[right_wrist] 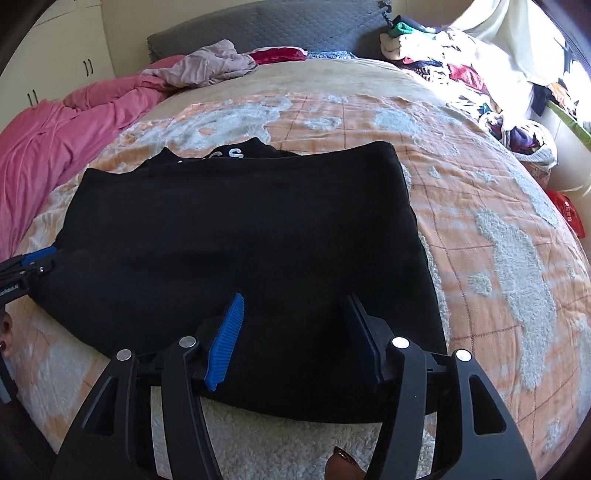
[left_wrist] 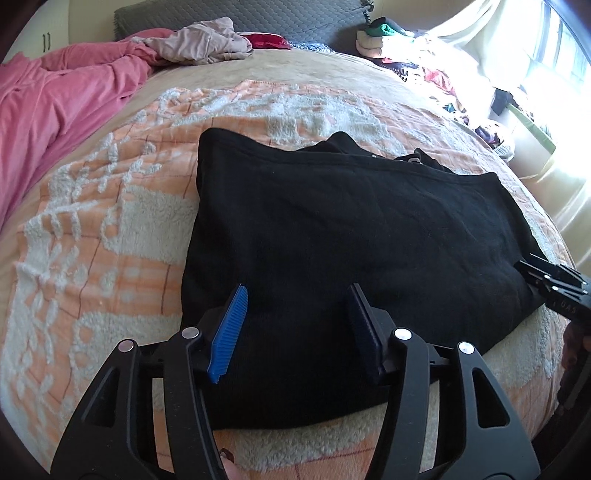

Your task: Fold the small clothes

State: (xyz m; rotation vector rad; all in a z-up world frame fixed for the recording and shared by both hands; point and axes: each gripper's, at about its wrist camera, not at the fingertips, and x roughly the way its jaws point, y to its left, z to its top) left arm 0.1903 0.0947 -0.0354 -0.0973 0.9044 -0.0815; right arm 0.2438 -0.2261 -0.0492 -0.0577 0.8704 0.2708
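Observation:
A black garment [left_wrist: 332, 229] lies folded flat on the orange and white blanket [left_wrist: 110, 236]; white letters show at its far edge [right_wrist: 231, 154] in the right wrist view. My left gripper [left_wrist: 297, 291] hovers over the garment's near left part, jaws open, nothing between the blue pads. My right gripper [right_wrist: 295, 301] stands open over the garment [right_wrist: 240, 236] near its right part, with only cloth lying below the gap. Each gripper shows at the other view's edge: the right one [left_wrist: 546, 280], the left one [right_wrist: 33, 262].
A pink duvet [left_wrist: 55, 99] lies bunched at the left, with a pale crumpled cloth [left_wrist: 207, 40] near the grey headboard [left_wrist: 240, 18]. A heap of mixed clothes [right_wrist: 461, 70] sits at the far right by the bright window. A red bag [right_wrist: 569, 214] lies beside the bed.

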